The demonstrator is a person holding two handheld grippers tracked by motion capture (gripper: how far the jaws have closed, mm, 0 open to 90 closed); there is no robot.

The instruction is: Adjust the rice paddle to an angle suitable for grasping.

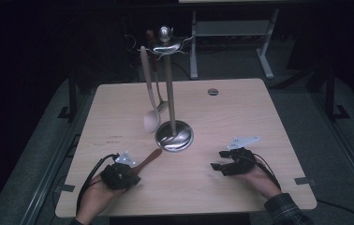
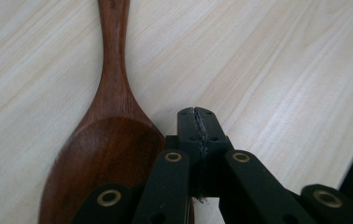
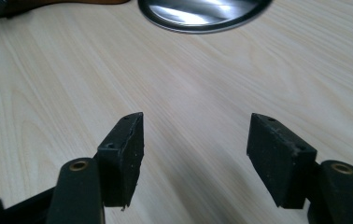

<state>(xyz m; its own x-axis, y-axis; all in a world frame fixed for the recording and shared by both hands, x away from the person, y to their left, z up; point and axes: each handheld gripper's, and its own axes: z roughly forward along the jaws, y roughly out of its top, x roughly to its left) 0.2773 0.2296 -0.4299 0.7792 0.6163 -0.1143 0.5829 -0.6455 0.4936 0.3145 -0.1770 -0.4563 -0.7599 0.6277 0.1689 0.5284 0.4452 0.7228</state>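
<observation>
— Looking at the left gripper (image 2: 198, 122) first: how do its fingers stand?

— Pressed flat together, pad against pad, with nothing caught between them. In the left gripper view the dark wooden spoon (image 2: 107, 154) lies on the table (image 2: 282, 70) just beside them, on the left of the fingertips as that view has it. Its bowl sits partly under the gripper's linkage and its handle runs straight ahead past the tips.

— Do the fingers touch the spoon?

— The closed tips are just clear of the bowl's edge; whether the linkage lower down rests on it, I cannot tell.

— And from above?

— In the high view the left gripper (image 1: 135, 177) sits on the near left part of the table, and the spoon's handle (image 1: 148, 159) sticks out beyond its fingers toward the round steel base of the utensil stand (image 1: 174, 136).

— The right gripper (image 3: 207, 154)?

— Its fingers stand wide apart, with bare table between them. Ahead of the tips lies the stand's shiny base (image 3: 202, 14); off to the far left of them is a bit of brown wood.

— Anything on the stand?

— A pale wooden spoon (image 1: 150, 96) hangs from its top ring, beside the post, well beyond both pairs of fingers.
</observation>
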